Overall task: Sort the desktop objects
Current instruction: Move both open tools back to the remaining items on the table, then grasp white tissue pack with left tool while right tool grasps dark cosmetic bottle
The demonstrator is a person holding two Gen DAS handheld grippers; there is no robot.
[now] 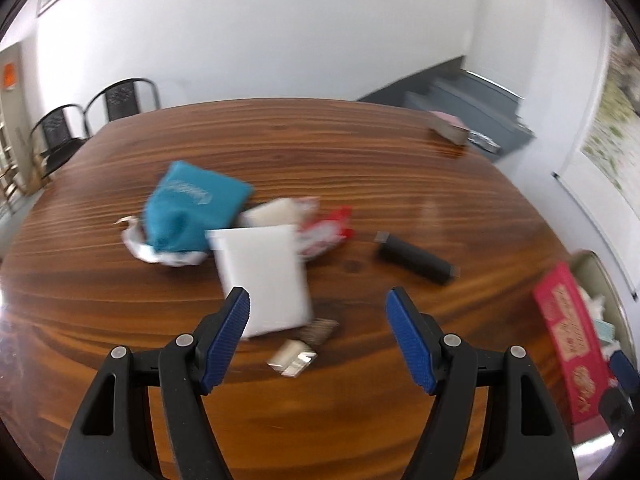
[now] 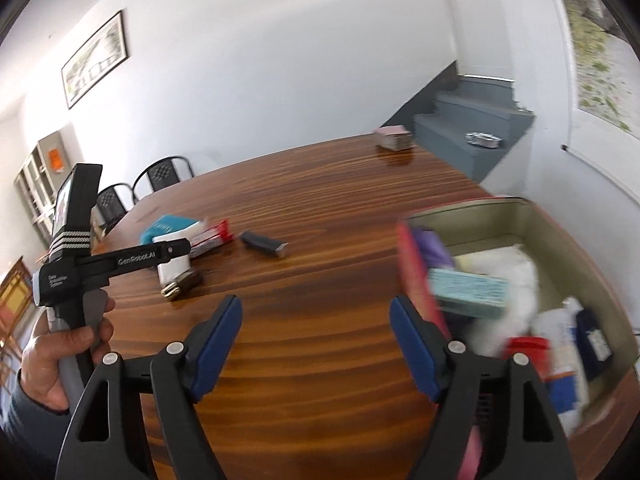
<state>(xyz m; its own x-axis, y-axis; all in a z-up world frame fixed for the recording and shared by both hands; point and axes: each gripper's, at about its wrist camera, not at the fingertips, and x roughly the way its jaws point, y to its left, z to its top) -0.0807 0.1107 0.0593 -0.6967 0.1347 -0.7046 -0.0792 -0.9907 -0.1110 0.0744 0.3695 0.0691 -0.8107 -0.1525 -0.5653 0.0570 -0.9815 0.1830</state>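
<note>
On the wooden table (image 1: 360,152), a teal pouch (image 1: 196,208), white box (image 1: 264,280) and black cylinder (image 1: 416,258) lie mid-frame. The left gripper (image 1: 318,300) gapes wide, empty. The right gripper (image 2: 316,308) gapes wide, empty, the filled box (image 2: 520,216) at right.

Teal pouch (image 1: 192,208), white box (image 1: 262,276), red-white wrappers (image 1: 326,234), black cylinder (image 1: 416,258) lying clustered mid-table; red-sided tin (image 2: 520,216) sitting filled alongside.

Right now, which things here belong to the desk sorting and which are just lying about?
For the job:
- teal pouch
- white box
- red wrapper
- black cylinder
- small packets
- bin

Lying about:
- book on the table's far edge
- chairs
- picture
- stairs
</note>
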